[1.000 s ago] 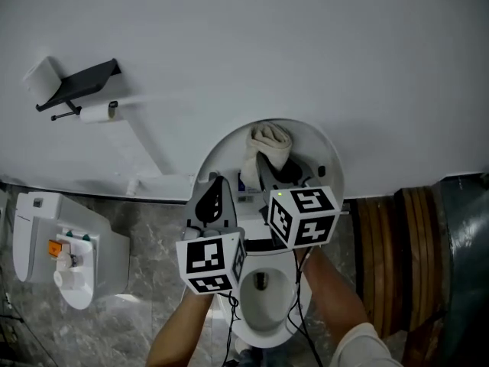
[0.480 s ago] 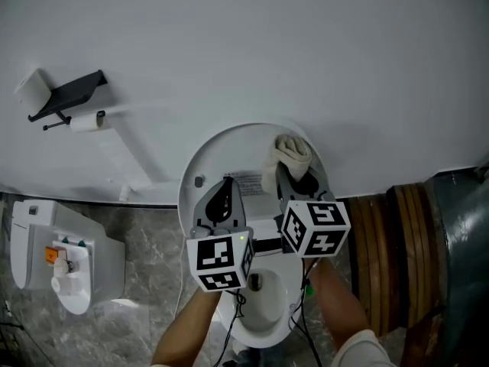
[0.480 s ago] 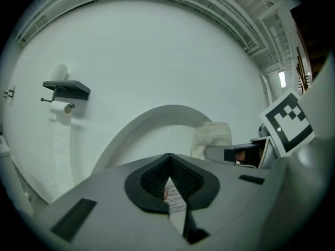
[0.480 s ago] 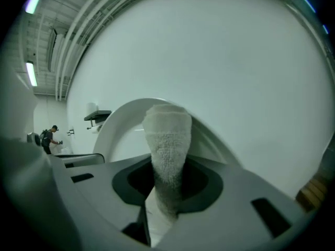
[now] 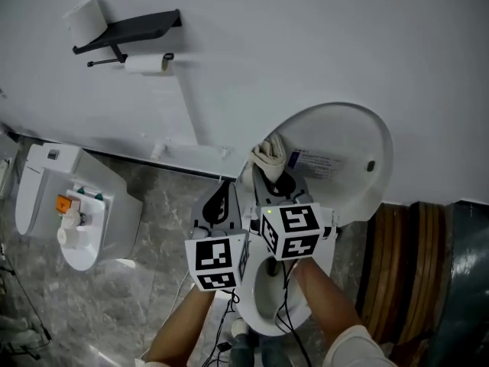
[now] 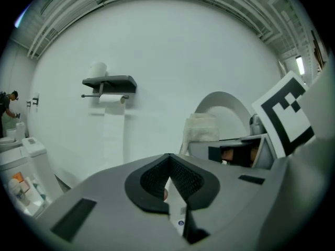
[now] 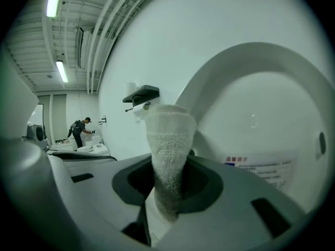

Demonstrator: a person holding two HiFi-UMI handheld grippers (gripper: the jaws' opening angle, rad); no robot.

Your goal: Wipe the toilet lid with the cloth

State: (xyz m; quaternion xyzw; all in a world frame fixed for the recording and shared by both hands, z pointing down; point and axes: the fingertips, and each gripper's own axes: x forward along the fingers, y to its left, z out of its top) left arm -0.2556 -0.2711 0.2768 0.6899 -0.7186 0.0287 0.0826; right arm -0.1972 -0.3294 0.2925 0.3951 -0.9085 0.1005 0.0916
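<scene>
The raised toilet lid (image 5: pixel 348 147) is standing in the way ahead, the wall (image 5: pixel 306 37) closing behind it; floor (image 5: pixel 145 289) is lying open leftward.

- Left gripper (image 5: pixel 219 205), right gripper (image 5: pixel 273 178) and your forearms (image 5: pixel 183 329) cover most of toilet bowl (image 5: pixel 260 295); only near rim shows.
- Forearms cut off by near edge.
- Lower end of cloth (image 7: pixel 168 150) buried between right gripper's fingers (image 7: pixel 207 190).
- Print on lid sticker (image 7: pixel 260 167) too small to read.
- Left gripper view: right side of toilet lid (image 6: pixel 222 103) hidden behind marker cube (image 6: pixel 285 116).
- Bits on second toilet (image 5: pixel 57 212), far left: too small to tell.
- Far person (image 7: pixel 79 128): tiny.
</scene>
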